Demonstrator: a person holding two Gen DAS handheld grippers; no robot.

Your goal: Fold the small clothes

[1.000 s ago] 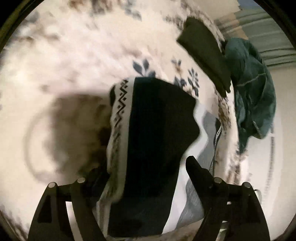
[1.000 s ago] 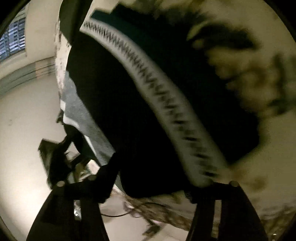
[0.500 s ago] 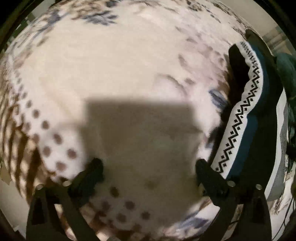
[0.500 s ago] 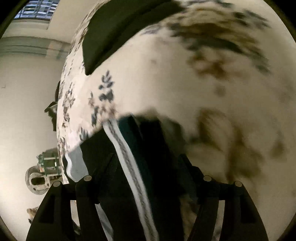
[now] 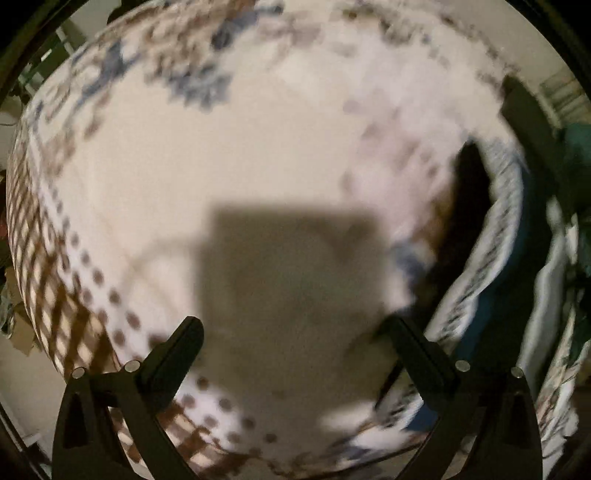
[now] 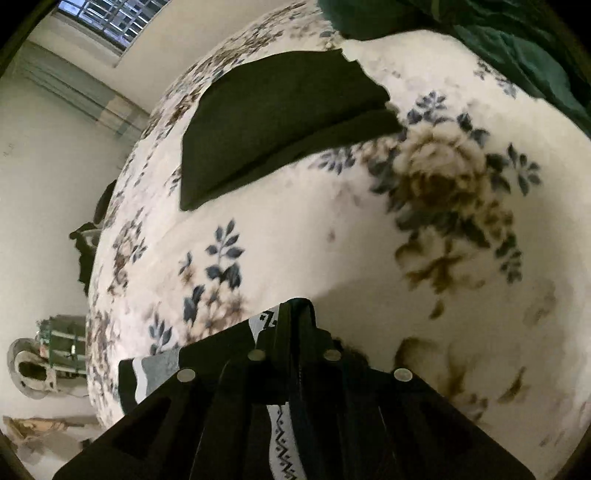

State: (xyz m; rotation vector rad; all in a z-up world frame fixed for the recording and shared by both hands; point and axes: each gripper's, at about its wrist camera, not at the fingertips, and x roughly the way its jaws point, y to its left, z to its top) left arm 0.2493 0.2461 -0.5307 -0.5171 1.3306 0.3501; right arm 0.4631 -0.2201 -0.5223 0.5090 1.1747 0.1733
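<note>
Two grippers: the right gripper point(image 6: 293, 325) was pinched together on the dark garment point(image 6: 207, 358) at its zigzag-patterned band point(image 6: 282, 446); the left gripper point(image 5: 295, 328) stood spread wide with nothing between its fingers.
Garment position: it lay on the floral blanket point(image 6: 332, 240), bunched under the right gripper, with a grey and white striped part showing to its left.
Left view, near: only the blanket point(image 5: 240, 166) and a square shadow lay between the parted fingers; the garment point(image 5: 491, 236) was off at the right edge, its white patterned edge blurred, not touching the left gripper.
Step in hand: a fold appeared to be under way, the right gripper carrying or holding one edge while the left was free.
Next move: probably the left gripper needs to reach right to the loose edge near the band and close on it, so both can lay the cloth flat; this is my reading only.
Right view, farther: a folded dark piece point(image 6: 280, 122) lay well apart up the blanket, likely finished earlier work.
Farthest: a teal heap point(image 6: 517, 40) at the top right, and a barred window point(image 6: 107, 14) on the wall.
Seen only in left view: the dotted and checked border point(image 5: 74, 295) of the blanket, and the garment's open dark inside.
</note>
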